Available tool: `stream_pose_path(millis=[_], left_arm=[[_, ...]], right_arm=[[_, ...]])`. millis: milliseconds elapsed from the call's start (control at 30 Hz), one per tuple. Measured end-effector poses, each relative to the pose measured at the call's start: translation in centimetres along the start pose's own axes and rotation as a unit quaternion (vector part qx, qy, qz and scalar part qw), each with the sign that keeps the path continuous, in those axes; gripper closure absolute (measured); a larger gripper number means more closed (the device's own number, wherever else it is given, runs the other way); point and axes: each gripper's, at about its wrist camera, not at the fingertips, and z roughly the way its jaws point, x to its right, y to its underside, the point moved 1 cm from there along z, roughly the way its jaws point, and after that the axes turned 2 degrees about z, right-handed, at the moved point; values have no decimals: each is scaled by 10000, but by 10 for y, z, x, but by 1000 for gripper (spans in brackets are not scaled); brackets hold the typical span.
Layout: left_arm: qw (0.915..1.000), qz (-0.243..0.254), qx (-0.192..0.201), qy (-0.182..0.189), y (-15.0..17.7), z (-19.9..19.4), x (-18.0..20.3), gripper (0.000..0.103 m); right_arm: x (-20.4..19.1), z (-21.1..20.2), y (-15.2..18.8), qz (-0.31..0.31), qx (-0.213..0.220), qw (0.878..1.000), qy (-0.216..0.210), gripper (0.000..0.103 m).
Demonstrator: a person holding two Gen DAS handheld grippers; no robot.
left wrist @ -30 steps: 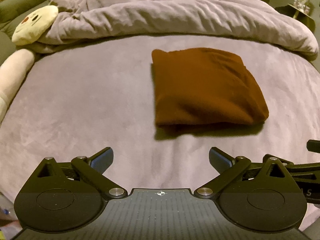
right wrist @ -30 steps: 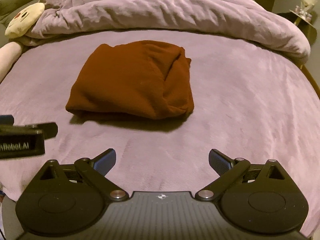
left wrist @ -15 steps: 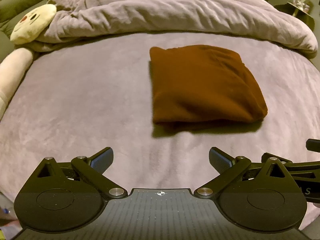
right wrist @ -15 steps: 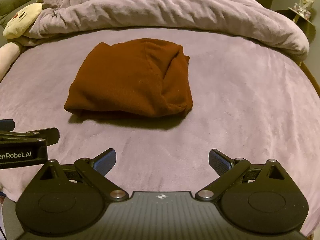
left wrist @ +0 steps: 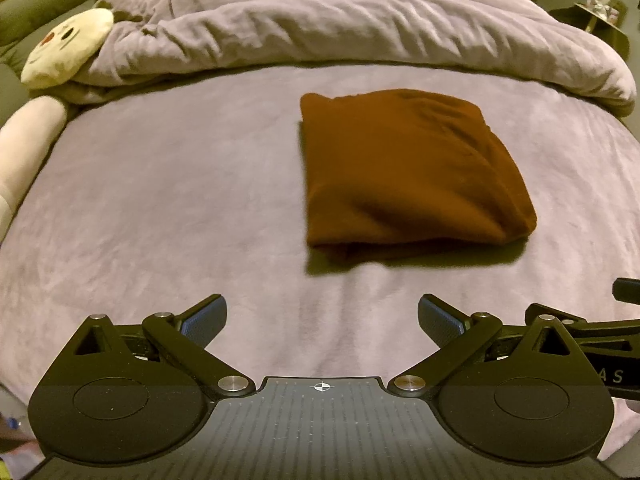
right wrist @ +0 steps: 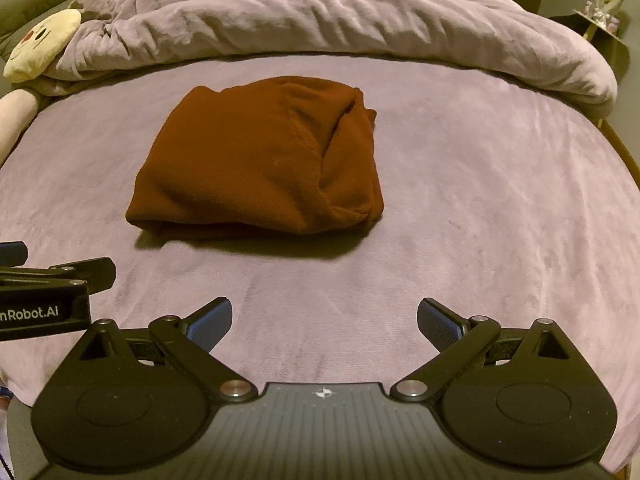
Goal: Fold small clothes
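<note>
A rust-brown garment (left wrist: 408, 172) lies folded into a compact rectangle on the purple bed sheet (left wrist: 160, 200). In the right wrist view the same garment (right wrist: 264, 164) sits left of centre, with a bunched fold along its right side. My left gripper (left wrist: 322, 316) hovers open near the bed's front edge, well short of the garment, with nothing between its fingers. My right gripper (right wrist: 324, 316) is open too and holds nothing. Each gripper's body shows at the edge of the other's view.
A rumpled purple duvet (left wrist: 360, 24) is heaped across the far side of the bed. A cream plush toy with a face (left wrist: 68, 54) and a pale bolster (left wrist: 28, 140) lie at the far left. A small side table (right wrist: 600, 20) stands at the far right.
Both grippers have drawn back slightly from the folded garment and stayed open. The garment has not moved.
</note>
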Motion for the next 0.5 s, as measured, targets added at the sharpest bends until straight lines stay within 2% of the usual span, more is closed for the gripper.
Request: stream_pose_path(millis=[500], left_arm=[[10000, 9, -4, -12, 1, 1, -1, 0]], right_arm=[[0, 1, 1, 8, -16, 10000, -13, 4]])
